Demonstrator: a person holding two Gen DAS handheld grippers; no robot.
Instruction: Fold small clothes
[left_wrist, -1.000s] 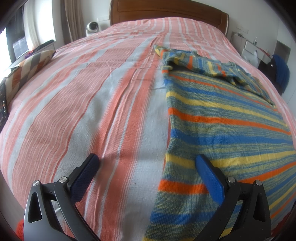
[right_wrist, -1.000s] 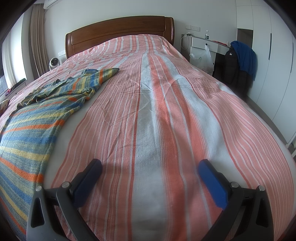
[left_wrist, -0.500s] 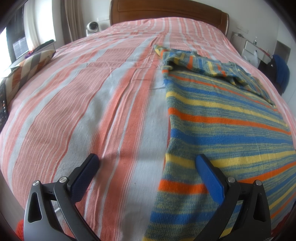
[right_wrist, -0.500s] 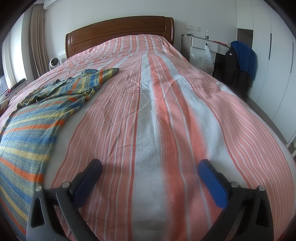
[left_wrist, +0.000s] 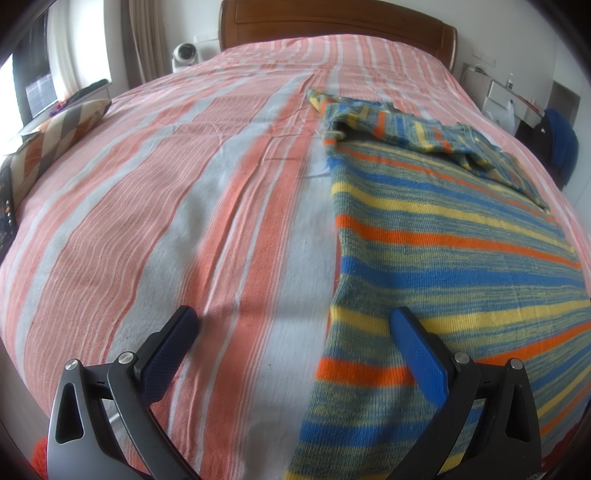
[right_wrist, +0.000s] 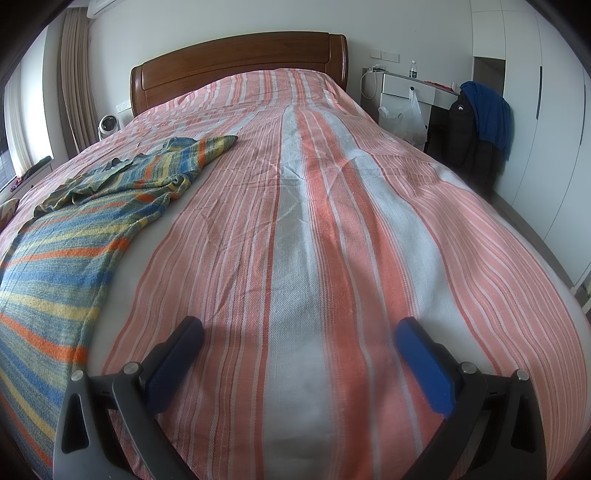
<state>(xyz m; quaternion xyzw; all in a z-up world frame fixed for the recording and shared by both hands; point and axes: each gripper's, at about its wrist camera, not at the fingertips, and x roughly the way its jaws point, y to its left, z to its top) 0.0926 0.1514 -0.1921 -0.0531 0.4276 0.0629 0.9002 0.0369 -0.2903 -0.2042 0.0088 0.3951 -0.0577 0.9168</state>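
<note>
A striped knit garment in blue, yellow, orange and green lies flat on the bed, its far end bunched and folded over. It also shows in the right wrist view at the left. My left gripper is open and empty, low over the bed, its right finger over the garment's left edge. My right gripper is open and empty over bare bedspread, to the right of the garment.
The bed has a pink, orange and grey striped bedspread and a wooden headboard. A patterned cushion lies at the left. A nightstand, a plastic bag and dark clothes stand right of the bed.
</note>
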